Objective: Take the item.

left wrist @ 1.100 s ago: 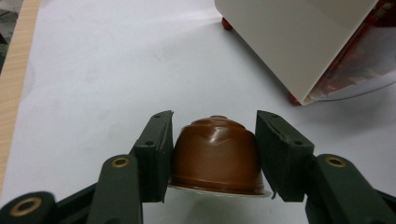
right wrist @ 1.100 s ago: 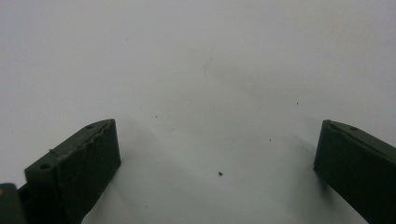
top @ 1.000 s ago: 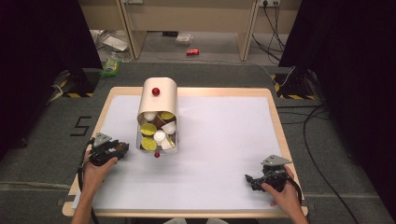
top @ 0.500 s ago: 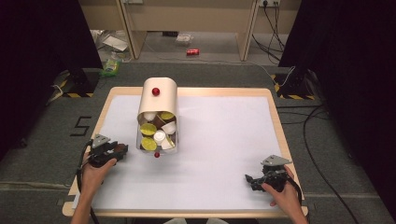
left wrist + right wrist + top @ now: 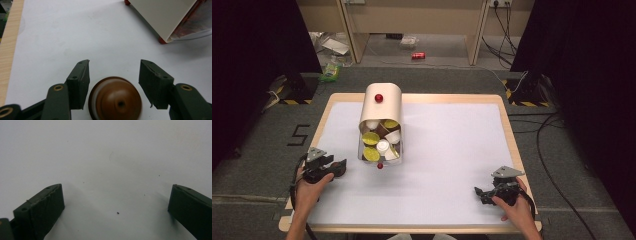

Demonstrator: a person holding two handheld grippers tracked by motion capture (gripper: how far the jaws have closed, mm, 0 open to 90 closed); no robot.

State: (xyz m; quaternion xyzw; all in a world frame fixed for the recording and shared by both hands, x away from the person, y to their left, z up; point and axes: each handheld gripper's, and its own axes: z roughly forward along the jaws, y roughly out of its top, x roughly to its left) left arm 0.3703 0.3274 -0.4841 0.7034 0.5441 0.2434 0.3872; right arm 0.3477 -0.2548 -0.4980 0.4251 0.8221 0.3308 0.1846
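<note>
My high view looks forward and down over the whole desk (image 5: 452, 150) from its near edge. My two gripper views sit low and close over its white top, at its near-left and near-right corners.

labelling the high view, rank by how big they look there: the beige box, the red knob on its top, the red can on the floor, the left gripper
1. Beige box, by far the largest.
2. Left gripper.
3. Red can, though it lies farther from the camera, so its true size is unsure.
4. Red knob, a bit smaller than the can.
</note>
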